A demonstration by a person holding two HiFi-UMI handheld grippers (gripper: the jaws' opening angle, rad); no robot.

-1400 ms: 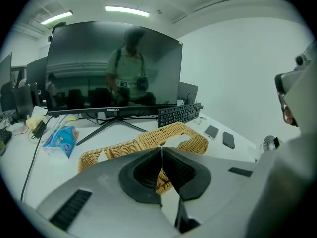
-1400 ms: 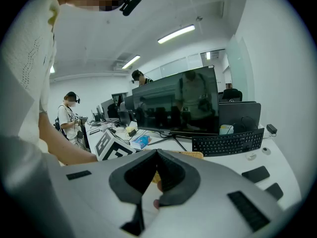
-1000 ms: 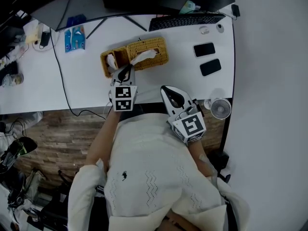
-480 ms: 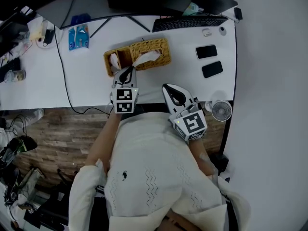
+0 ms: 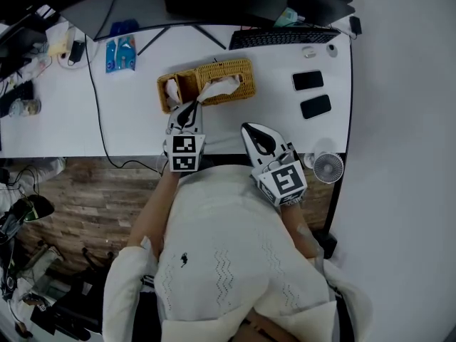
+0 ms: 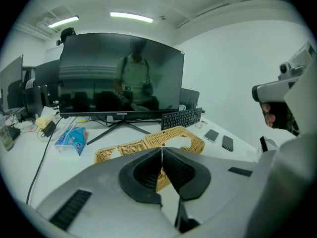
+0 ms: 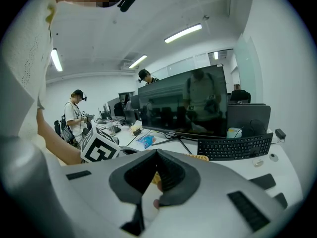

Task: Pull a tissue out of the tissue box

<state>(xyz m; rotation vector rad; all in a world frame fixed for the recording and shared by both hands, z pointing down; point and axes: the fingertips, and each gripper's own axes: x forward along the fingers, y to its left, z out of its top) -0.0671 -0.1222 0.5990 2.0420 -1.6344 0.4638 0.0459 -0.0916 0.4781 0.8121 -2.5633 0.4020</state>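
A wicker tissue box [image 5: 226, 79] lies on the white desk [image 5: 128, 120], with a white tissue [image 5: 219, 86] sticking out of its top slot. My left gripper [image 5: 189, 107] is shut and empty, its tips just short of the box's near side. In the left gripper view the box [image 6: 190, 139] and the tissue [image 6: 177, 141] show just beyond the closed left gripper [image 6: 162, 151]. My right gripper [image 5: 251, 129] hangs shut and empty over the desk's front edge, to the right of the box. In the right gripper view, only a sliver of the box [image 7: 200, 157] shows past the right gripper [image 7: 156, 155].
A smaller wicker tray [image 5: 173, 91] adjoins the box on the left. Behind stand a monitor [image 6: 119, 76] and a keyboard [image 5: 288, 35]. Two phones [image 5: 308, 80] [image 5: 315, 106] lie right, a small fan [image 5: 328, 167] at the corner. A blue packet [image 5: 120, 53] and a cable [image 5: 96, 112] lie left.
The head view has drifted slightly, so the desk sits a little further right. Both grippers keep their places relative to the box and stay shut.
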